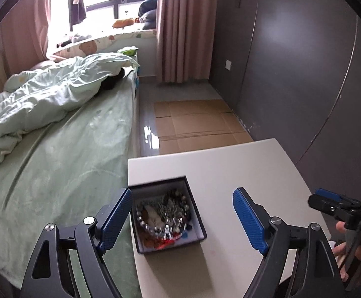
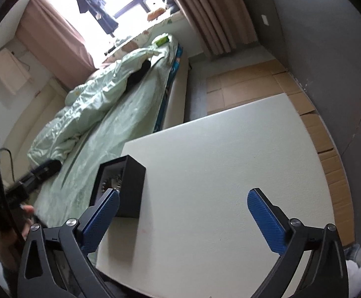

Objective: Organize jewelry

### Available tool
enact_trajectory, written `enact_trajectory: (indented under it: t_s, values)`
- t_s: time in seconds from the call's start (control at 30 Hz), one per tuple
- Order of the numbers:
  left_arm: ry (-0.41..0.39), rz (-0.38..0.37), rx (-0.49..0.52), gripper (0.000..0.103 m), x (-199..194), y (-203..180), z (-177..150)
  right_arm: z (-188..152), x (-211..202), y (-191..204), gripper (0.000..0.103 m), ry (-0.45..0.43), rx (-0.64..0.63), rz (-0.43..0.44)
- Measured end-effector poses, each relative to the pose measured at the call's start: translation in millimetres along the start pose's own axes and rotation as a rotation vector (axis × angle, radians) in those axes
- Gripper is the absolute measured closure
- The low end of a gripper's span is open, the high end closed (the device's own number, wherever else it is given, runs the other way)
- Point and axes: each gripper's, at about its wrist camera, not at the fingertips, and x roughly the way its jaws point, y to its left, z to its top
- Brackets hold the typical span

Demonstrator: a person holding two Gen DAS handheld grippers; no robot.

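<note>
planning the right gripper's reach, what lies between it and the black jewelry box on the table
Only bare white table lies between the open right gripper and the black jewelry box; the right wrist view shows it.

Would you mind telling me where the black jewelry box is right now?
The open black square jewelry box sits on the white table near its left edge beside the green bed, between the left gripper's open fingers.

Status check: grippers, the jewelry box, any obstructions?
Left gripper open, empty. Right gripper open, empty. Open black square box on white table, heaped with beaded bracelets. Nothing blocking.
</note>
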Motion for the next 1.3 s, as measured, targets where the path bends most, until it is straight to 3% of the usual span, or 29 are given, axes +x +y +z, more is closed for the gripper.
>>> enact_trajectory:
  t_s: [0.3, 0.53, 1.03, 1.3]
  values:
    - [-0.052, -0.033, -0.002, 0.003, -46, -14, -34, -44, -44, 9, 0.000, -0.072, 0.012, -0.048]
    - [-0.089, -0.056, -0.033, 0.002, -85, -18, -58, -72, -88, 22, 0.000, -0.146, -0.006, -0.074]
    - [-0.200, -0.102, -0.091, 0.000, -178, -30, -125, -125, -169, 77, 0.000, -0.214, -0.125, -0.084]
    - [-0.213, -0.110, -0.055, 0.000, -204, -42, -156, -152, -199, 98, 0.000, -0.234, -0.180, -0.127]
